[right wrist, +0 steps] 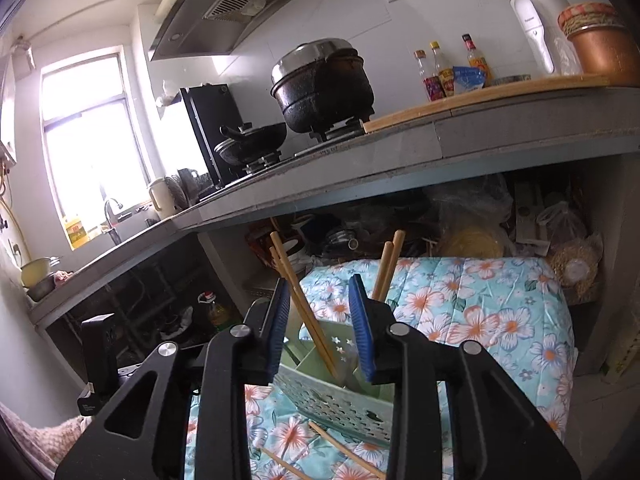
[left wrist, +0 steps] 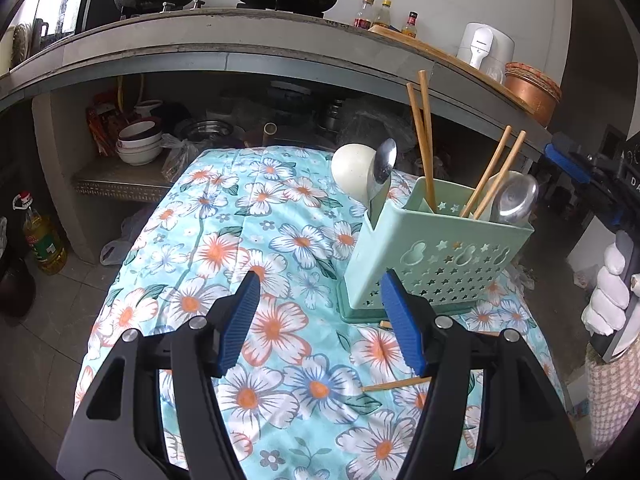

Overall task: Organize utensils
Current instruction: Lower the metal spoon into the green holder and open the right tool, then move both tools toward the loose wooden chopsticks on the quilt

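Utensil holder (left wrist: 436, 256) standing on the flowered cloth (left wrist: 224, 248).
Left gripper (left wrist: 320, 320) hovering open, empty, holder at two o'clock. Right gripper (right wrist: 320, 328) parted around chopsticks (right wrist: 308, 312), not pressing them.

Floral-clothed table (left wrist: 224, 264) bearing green utensil caddy (left wrist: 436, 256) and loose chopsticks (left wrist: 396, 384).

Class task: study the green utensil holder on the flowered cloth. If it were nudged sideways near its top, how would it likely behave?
The green utensil holder looks like thin perforated plastic, so probably light. Tall chopsticks and spoons lean out above its rim, so it may tip. The soft flowered cloth might drag rather than let it slide.
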